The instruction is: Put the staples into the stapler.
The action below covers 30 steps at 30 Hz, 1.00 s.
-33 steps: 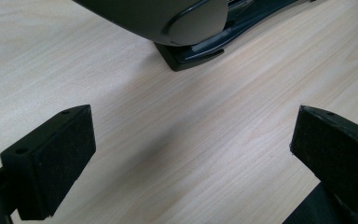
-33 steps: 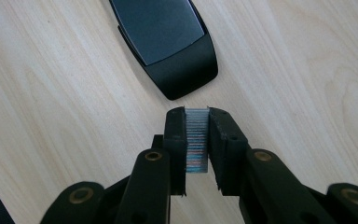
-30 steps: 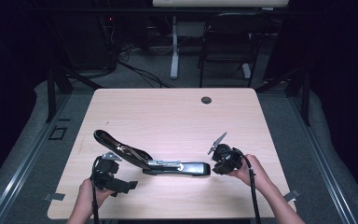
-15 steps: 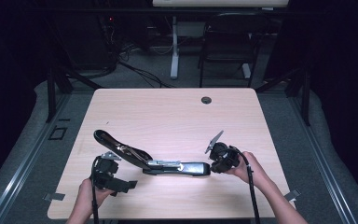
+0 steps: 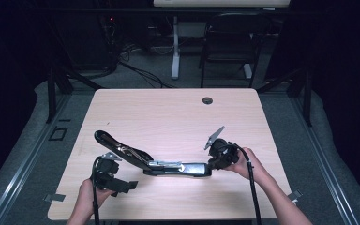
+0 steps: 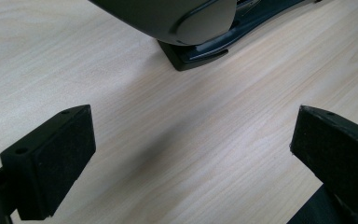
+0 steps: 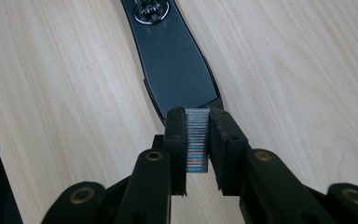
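A black stapler (image 5: pixel 178 168) lies near the table's front edge with its top arm (image 5: pixel 117 146) swung up and back to the left. My right gripper (image 5: pixel 219 157) sits at the right end of the stapler's base (image 7: pixel 177 60). It is shut on a strip of staples (image 7: pixel 196 140), held upright between its pads just above the tip of the base. My left gripper (image 5: pixel 108 169) rests below the raised arm, open, with bare table between its pads (image 6: pixel 60 154). The stapler's rounded grey top (image 6: pixel 186 23) is just ahead of it.
The wooden table (image 5: pixel 168 117) has a small round grommet hole (image 5: pixel 207 100) near its far edge. A black chair (image 5: pixel 229 37) and a desk leg stand on the floor beyond. The table's front edge lies just under both hands.
My right gripper has edged slightly left toward the end of the stapler's base, still holding the staples. The left gripper and the stapler have stayed put.
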Available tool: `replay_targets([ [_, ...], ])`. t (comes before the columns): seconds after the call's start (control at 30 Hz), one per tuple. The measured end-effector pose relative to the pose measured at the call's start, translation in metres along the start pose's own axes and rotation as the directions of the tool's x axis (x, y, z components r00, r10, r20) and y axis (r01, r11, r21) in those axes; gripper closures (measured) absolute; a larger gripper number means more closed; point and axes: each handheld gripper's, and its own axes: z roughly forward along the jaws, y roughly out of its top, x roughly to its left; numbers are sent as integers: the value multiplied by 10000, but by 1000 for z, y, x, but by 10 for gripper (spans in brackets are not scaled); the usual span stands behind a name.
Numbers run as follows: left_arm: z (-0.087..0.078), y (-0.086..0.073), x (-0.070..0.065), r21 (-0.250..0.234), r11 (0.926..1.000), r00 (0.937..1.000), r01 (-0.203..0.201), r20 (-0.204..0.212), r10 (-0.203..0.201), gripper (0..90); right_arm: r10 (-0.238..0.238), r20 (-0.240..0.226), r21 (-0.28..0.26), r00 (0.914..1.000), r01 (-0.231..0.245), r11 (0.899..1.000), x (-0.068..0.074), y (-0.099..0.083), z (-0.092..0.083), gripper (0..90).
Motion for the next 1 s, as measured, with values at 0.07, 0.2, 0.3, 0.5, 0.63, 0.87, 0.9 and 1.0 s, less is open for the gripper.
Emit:
replay_targets([
  [0.07,0,0,1,10,10000,10000,-7,-7,7,1,-26,-91,-164,10000,24,9999,-1,3,0,781],
  [0.2,-1,0,1,21,10000,10000,9,13,-9,1,-112,-185,-251,9998,107,9996,-1,8,1,781],
  [0.3,0,0,1,2,10000,10000,14,3,-14,1,-191,-254,-344,9995,182,9992,-1,12,2,781],
  [0.5,-1,0,1,26,10000,10000,6,21,-6,1,-370,-410,-466,9985,351,9983,0,21,6,781],
  [0.63,-1,0,1,20,10000,10000,2,36,-2,1,-554,-474,-506,9973,530,9973,1,28,8,781],
  [0.87,0,0,1,0,10000,10000,17,26,-17,1,-921,-542,-656,9943,885,9939,3,42,9,781],
  [0.9,0,0,1,-1,10000,10000,20,30,-20,1,-961,-537,-667,9939,925,9935,4,44,9,781],
  [1.0,0,0,1,-1,10000,10000,18,32,-18,1,-1109,-577,-758,9922,1064,9914,6,50,10,781],
])
